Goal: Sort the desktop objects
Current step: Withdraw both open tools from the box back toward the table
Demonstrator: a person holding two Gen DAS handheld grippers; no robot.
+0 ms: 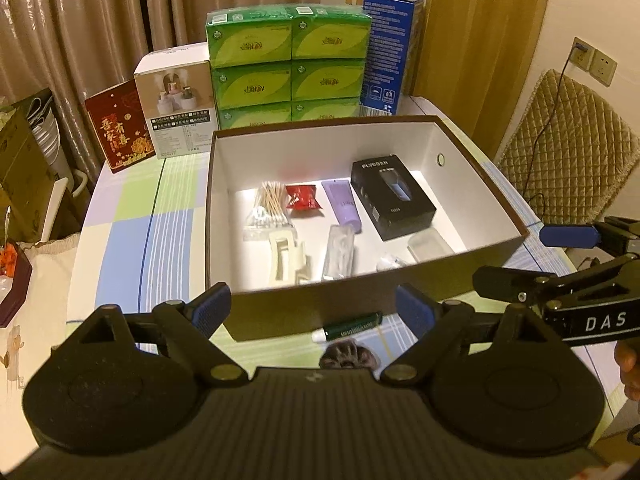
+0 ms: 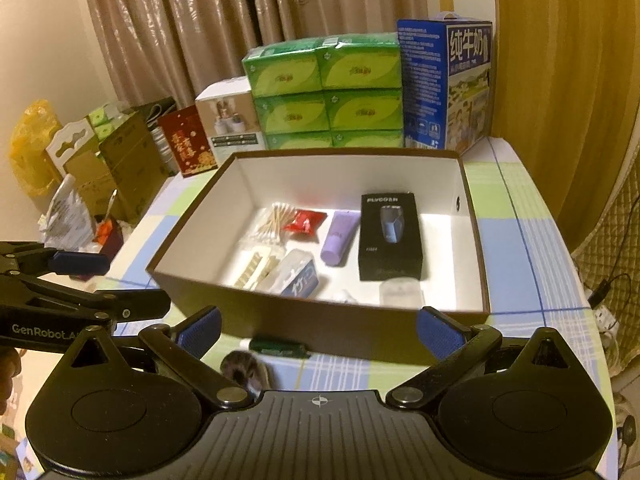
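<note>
A brown box with a white inside (image 1: 400, 280) (image 2: 320, 328) stands on the checked tablecloth. In it lie cotton swabs (image 1: 270, 202), a red packet (image 1: 303, 197), a purple tube (image 1: 345, 207) (image 2: 339, 237), a black shaver box (image 1: 392, 196) (image 2: 390, 236) and some clear and white packs. A small green tube (image 1: 347, 326) (image 2: 278, 347) and a dark furry thing (image 1: 349, 354) (image 2: 244, 370) lie on the table in front of the box. My left gripper (image 1: 314, 314) is open and empty above them. My right gripper (image 2: 318, 334) is open and empty too; it also shows in the left wrist view (image 1: 560, 248).
Behind the box stand stacked green tissue packs (image 1: 288, 64), a blue milk carton (image 1: 390, 52), a white product box (image 1: 176, 108) and a red box (image 1: 120, 124). Cardboard boxes and bags are at the left (image 2: 116, 168). A quilted chair (image 1: 568, 148) stands at the right.
</note>
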